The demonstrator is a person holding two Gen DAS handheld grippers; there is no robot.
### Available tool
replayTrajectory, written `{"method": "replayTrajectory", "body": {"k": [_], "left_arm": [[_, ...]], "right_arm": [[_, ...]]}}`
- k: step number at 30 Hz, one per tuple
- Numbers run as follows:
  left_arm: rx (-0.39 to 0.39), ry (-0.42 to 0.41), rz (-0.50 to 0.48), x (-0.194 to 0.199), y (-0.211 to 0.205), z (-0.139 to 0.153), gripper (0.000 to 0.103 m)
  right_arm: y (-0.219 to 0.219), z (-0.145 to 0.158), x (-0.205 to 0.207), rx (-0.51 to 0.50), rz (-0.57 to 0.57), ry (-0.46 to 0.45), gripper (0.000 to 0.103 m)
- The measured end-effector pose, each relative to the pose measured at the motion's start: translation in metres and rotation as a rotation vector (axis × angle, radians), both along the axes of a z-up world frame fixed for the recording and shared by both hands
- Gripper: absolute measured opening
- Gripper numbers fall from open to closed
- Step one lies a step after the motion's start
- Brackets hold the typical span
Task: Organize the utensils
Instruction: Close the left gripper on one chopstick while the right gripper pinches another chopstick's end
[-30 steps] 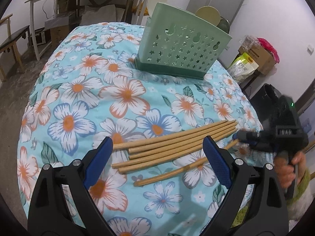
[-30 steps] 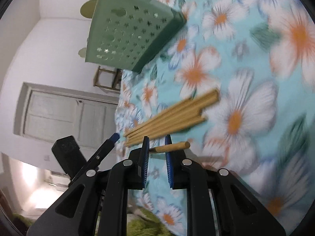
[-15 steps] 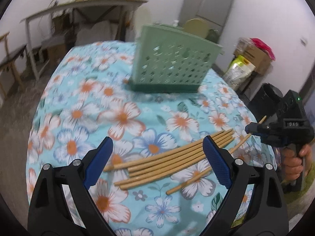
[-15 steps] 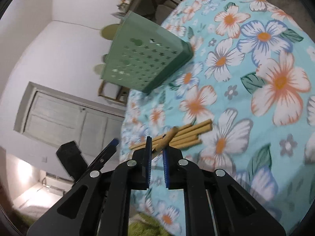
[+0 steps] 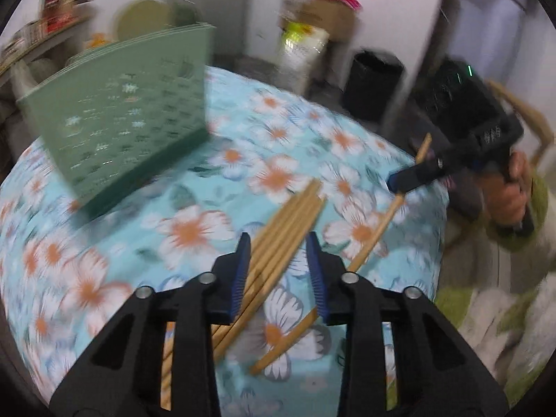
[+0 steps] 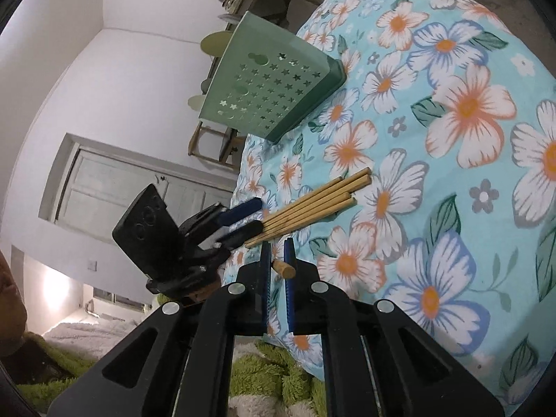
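While the left gripper (image 5: 277, 271) closes its jaws around the bundle (image 5: 278, 243), five chopsticks can be counted in that bundle in the right wrist view, lying side by side on the floral cloth (image 5: 194, 187); whether the pads already press them cannot be told. One more chopstick (image 5: 368, 239) is clamped in the right gripper (image 6: 277, 271), whose jaws stand narrow on its blunt end. That makes six chopsticks, all plain pale wood, round and tapered. One green holder (image 6: 274, 80), perforated with star holes, stands at the upper left of the left wrist frame, well apart from the bundle. Two grippers are in use. The bundle lies at centre frame in both views, near the cloth's edge.
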State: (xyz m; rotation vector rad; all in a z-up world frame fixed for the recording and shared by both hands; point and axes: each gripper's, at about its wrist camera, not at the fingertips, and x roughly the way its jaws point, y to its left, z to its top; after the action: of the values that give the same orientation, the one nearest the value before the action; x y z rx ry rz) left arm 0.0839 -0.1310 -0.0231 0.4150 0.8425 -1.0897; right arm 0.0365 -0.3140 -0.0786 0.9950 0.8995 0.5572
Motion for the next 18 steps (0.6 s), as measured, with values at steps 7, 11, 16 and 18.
{"method": "replayTrajectory", "body": {"k": [7,11,16,18], "left_arm": [[0.129,-0.014,-0.156,0.003,-0.032,-0.023,0.014],[0.153,-0.036,-0.197,0.004,-0.04,-0.025,0.014],[0.171,-0.055,-0.232,0.003,-0.051,-0.028,0.016],[0.177,-0.068,-0.242,0.001,-0.055,-0.029,0.016]], "right_arm": [[-0.007,-0.019,-0.015,0.033,-0.044,0.032,0.01],[-0.008,-0.027,-0.018,0.056,-0.058,0.05,0.01],[-0.009,-0.028,-0.017,0.061,-0.06,0.052,0.011],[-0.01,-0.028,-0.018,0.061,-0.062,0.051,0.011]]}}
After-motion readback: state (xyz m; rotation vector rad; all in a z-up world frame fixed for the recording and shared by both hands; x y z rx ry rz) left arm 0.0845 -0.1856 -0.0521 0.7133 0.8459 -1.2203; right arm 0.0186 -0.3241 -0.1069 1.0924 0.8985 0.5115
